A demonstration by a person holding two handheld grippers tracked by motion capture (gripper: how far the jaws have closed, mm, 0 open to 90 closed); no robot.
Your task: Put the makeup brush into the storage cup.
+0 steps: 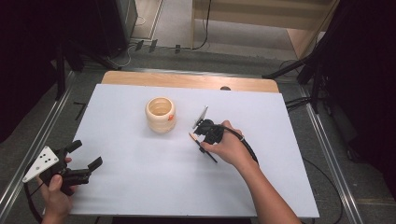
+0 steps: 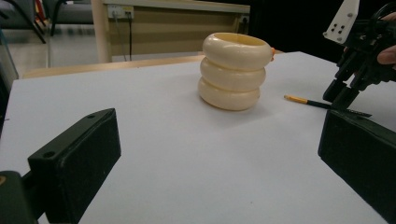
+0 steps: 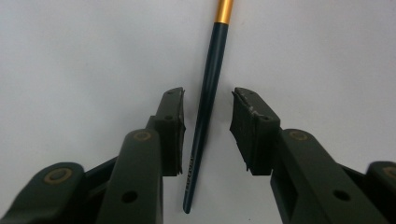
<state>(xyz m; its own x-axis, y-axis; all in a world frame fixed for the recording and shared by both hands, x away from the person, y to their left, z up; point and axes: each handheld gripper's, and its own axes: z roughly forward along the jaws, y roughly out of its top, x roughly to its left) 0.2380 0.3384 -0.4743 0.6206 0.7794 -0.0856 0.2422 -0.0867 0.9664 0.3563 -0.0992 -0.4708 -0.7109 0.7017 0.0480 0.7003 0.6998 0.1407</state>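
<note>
White sheeting [image 1: 140,196] is covering a wooden table [image 1: 187,80] in a dim room, with a tan cabinet [image 1: 261,11] and loose cables standing on the grey floor beyond the far edge.

Near the middle of the sheet, slightly toward the far side, a cream holder [image 1: 160,114] shaped like three stacked rings is standing upright, its mouth open to the camera above and a small orange mark showing on its right side. From the left gripper view the same holder [image 2: 233,71] is rising well beyond the jaws.

Just right of the holder, a dark pencil-like stick [image 1: 201,147] with a gold band near its far tip is lying flat on the sheet, pointing toward the holder but apart from it. The person's right hand [image 1: 227,148] is pressing the right gripper [image 1: 201,143] down over the stick. In the right gripper view the jaws are standing parted on either side of the shaft [image 3: 205,112], which is running between them; the left pad [image 3: 175,135] is sitting very close to it, while a clear gap is showing on the other side, so nothing is clamped.

At the near left corner, the left hand [image 1: 58,189] is holding the left gripper [image 1: 86,156] over the sheet's edge, its jaws spread wide and holding nothing, aimed toward the holder.
</note>
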